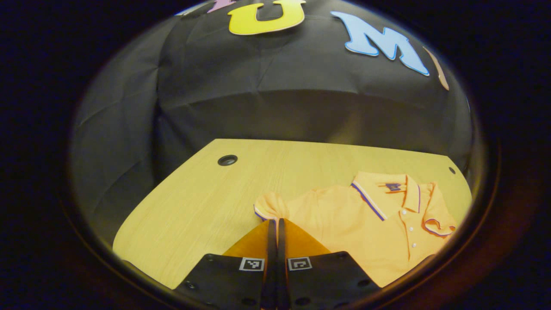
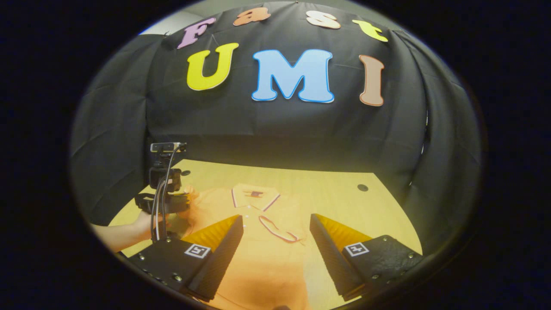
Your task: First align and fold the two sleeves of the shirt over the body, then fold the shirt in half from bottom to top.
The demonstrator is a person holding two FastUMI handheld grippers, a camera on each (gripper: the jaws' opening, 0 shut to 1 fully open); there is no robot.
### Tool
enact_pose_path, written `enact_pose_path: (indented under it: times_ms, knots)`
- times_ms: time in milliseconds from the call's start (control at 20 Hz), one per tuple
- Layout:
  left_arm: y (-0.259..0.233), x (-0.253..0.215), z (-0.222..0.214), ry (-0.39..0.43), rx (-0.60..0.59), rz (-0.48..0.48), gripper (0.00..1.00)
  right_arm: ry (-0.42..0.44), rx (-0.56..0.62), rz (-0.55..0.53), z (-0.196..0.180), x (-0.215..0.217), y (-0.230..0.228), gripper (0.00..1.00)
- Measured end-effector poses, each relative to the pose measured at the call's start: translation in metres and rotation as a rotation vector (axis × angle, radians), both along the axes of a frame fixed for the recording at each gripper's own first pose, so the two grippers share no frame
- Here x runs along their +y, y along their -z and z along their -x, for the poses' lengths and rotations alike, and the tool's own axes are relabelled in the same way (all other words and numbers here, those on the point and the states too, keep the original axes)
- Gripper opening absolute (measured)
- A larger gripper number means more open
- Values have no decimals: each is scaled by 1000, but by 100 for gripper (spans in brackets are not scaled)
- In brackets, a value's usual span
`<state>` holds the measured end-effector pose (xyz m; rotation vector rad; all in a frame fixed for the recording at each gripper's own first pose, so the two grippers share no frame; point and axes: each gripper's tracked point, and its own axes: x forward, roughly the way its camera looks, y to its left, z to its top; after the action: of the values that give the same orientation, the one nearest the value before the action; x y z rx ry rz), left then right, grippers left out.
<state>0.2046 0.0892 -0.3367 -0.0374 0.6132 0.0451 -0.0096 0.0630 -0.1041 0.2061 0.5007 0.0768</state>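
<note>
Left gripper [image 1: 275, 224]: fingers pressed together, no gap between them, tips at the cuff of the near sleeve [image 1: 269, 206] of the orange short-sleeved polo shirt [image 1: 344, 215]. Whether cloth is pinched between them I cannot tell; the tips hide the contact. From the right gripper view the same left gripper [image 2: 170, 202] sits low at the shirt's shoulder edge, a hand [image 2: 144, 221] behind it, cables looping down from its camera mount. That low, edge-on placement suits taking the sleeve by its cuff to draw it over the body.

Right gripper [image 2: 275, 241]: fingers spread wide, nothing between them, held above the shirt's lower chest. Probably waiting its turn, or standing by to steady the cloth.

Outward: the other sleeve [image 2: 277, 228] already lies folded in across the chest, its dark-and-white trimmed cuff just beside the button placket [image 1: 411, 232]. The collar [image 1: 387, 189], same striped trim, lies flat and points toward the black cloth wall [image 1: 301, 94]. So one sleeve fold looks done, one looks to be in hand; bottom-to-top fold not yet done.

The shirt lies face up on the pale wood-grain table [image 1: 193, 202], nearer its right side, with bare table to the left of it. A round cable hole [image 1: 227, 160] sits well apart from the cloth.

Risk, as I judge it: a pinch too close to the cuff edge may slip, or drag the shoulder and skew the fold.
</note>
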Motion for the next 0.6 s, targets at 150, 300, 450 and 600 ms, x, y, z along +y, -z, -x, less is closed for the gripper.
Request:
enact_pose_path:
  times_ms: [150,300,450,600]
  knots:
    - [-14,-28,0,63,-23,-12,6,12,-4,22,2,-7,2,97]
    - [-18,-57,2,146,-30,-33,6,28,4,30,8,-9,10,98]
    - [-18,-82,5,210,-25,-22,6,57,26,45,17,-14,19,98]
    - [-14,-98,7,276,-18,-32,6,94,57,47,25,-17,30,98]
